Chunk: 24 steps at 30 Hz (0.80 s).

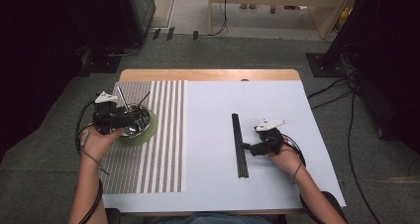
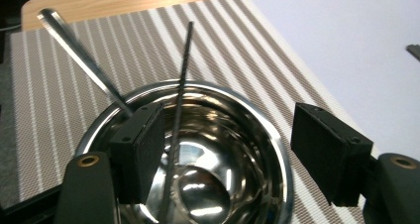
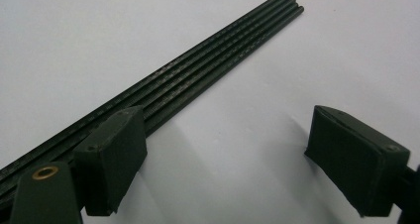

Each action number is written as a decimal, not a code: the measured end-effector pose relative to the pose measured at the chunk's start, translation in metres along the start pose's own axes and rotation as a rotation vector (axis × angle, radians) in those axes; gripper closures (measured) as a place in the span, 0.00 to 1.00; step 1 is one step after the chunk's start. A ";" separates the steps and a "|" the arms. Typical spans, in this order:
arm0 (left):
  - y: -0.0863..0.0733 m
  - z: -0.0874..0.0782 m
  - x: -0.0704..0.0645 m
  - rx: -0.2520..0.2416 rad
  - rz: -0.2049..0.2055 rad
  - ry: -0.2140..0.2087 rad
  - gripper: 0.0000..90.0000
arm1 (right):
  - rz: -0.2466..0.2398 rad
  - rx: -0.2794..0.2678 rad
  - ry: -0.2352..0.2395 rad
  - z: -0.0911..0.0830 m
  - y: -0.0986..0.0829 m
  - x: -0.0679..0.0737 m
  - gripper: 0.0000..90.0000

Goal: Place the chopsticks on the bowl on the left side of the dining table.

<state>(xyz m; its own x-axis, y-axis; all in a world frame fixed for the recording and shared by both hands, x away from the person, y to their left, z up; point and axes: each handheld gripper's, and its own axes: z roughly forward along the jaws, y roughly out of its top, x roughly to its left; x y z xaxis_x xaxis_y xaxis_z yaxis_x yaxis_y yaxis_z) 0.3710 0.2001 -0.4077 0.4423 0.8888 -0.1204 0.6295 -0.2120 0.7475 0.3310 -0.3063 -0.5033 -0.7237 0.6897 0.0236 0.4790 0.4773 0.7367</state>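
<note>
Rods beside open right hand-held gripper, touching left pad

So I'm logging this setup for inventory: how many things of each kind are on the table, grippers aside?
Steel bowl: 1
Green plate under the bowl: 1
Metal spoon handle in the bowl: 1
Black stick in the bowl: 1
Bundle of black sticks: 1
Striped placemat: 1
White sheet: 1
Total: 7

Bare white table lies open between your hands; only the black rods cross it. Two utensils stick up from the bowl.
</note>
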 end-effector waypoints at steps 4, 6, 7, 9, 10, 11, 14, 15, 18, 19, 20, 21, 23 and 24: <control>0.003 0.002 -0.008 -0.009 0.017 -0.011 0.33 | 0.000 0.000 0.000 0.000 0.000 0.000 0.17; 0.002 0.004 -0.012 -0.019 0.014 -0.021 0.33 | 0.003 0.002 0.000 0.000 0.000 0.000 0.17; 0.001 0.005 -0.013 -0.015 0.016 -0.024 0.32 | 0.003 0.002 0.000 0.000 0.000 0.000 0.17; 0.001 0.006 -0.017 -0.006 0.028 -0.025 0.32 | 0.004 0.002 0.000 0.000 0.000 0.000 0.17; 0.001 0.007 -0.018 -0.003 0.037 -0.024 0.32 | 0.004 0.003 0.000 0.000 0.000 0.000 0.17; 0.002 0.007 -0.020 -0.003 0.037 -0.023 0.32 | 0.003 0.002 0.000 0.000 0.000 0.000 0.17; 0.003 0.009 -0.024 -0.008 0.040 -0.030 0.32 | 0.003 0.002 0.000 0.000 0.000 0.000 0.17; 0.004 0.009 -0.026 -0.010 0.039 -0.036 0.32 | 0.003 0.002 0.000 0.000 0.000 0.000 0.17; 0.005 0.012 -0.032 -0.010 0.044 -0.043 0.32 | 0.003 0.002 0.000 0.000 0.000 0.000 0.17; 0.005 0.013 -0.033 -0.007 0.045 -0.044 0.32 | 0.004 0.002 0.000 0.000 0.000 0.000 0.17; 0.005 0.014 -0.036 -0.010 0.045 -0.046 0.31 | 0.005 0.002 0.000 0.000 0.000 0.000 0.17; 0.004 0.015 -0.037 -0.010 0.047 -0.050 0.31 | 0.004 0.002 0.000 0.000 0.000 0.000 0.17; 0.004 0.017 -0.042 -0.011 0.052 -0.058 0.30 | 0.004 0.002 0.000 0.000 0.000 0.000 0.17; 0.004 0.018 -0.044 -0.009 0.055 -0.060 0.30 | 0.004 0.002 0.000 0.000 0.000 0.000 0.17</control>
<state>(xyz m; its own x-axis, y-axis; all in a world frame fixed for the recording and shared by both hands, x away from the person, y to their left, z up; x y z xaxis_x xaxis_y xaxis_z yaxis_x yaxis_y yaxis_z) 0.3660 0.1525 -0.4113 0.5133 0.8501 -0.1179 0.5978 -0.2556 0.7598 0.3307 -0.3062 -0.5032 -0.7219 0.6915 0.0271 0.4830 0.4753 0.7354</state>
